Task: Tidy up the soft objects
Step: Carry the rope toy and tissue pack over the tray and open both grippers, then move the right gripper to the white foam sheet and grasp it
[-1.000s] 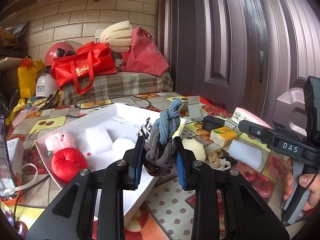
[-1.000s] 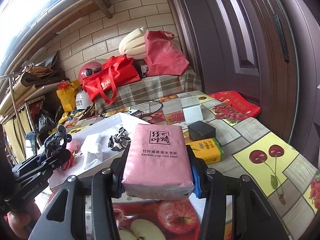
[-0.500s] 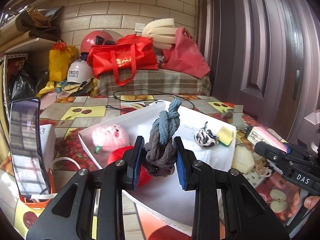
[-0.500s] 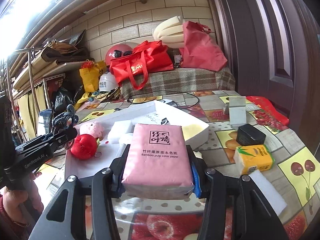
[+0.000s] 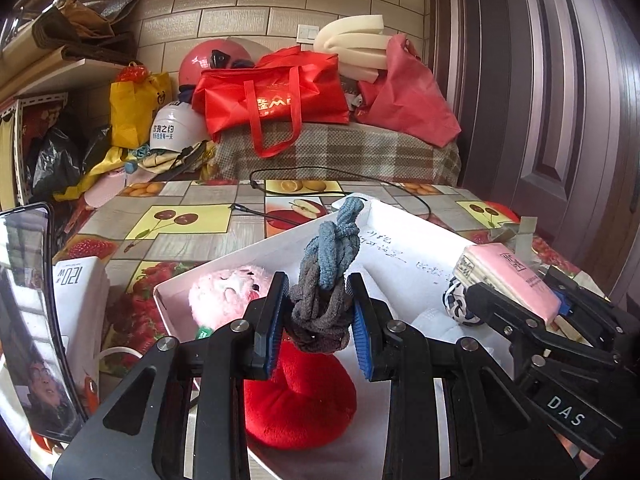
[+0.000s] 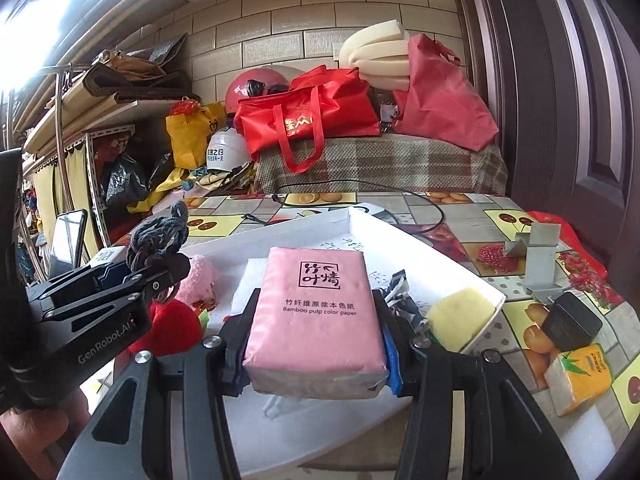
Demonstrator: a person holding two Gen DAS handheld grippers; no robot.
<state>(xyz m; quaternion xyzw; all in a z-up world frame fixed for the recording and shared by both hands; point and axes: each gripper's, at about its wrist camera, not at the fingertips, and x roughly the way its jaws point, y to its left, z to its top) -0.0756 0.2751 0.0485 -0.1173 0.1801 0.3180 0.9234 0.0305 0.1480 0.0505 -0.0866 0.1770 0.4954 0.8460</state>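
My left gripper (image 5: 318, 316) is shut on a knotted grey and blue sock bundle (image 5: 326, 276) and holds it above the white tray (image 5: 400, 224), over a red plush (image 5: 300, 400) and beside a pink plush (image 5: 228, 292). My right gripper (image 6: 316, 340) is shut on a pink tissue pack (image 6: 316, 312), held over the same tray (image 6: 420, 240). The tray also holds a white foam block (image 6: 248, 284), a black-and-white soft toy (image 5: 458, 308) and a yellow sponge (image 6: 460, 316) at its right rim. The right gripper with the pack (image 5: 508, 276) shows in the left wrist view.
On the fruit-patterned tablecloth (image 6: 500, 216) right of the tray lie a black box (image 6: 570, 322), a yellow tissue pack (image 6: 580, 376) and a metal stand (image 6: 538, 260). A black cable (image 5: 320, 172) runs behind the tray. A phone (image 5: 28, 320) and white box (image 5: 80, 292) stand left.
Both grippers have moved left and forward over the tray, each holding its object. The sock bundle now hangs above the red plush; the tissue pack is above the tray's middle.
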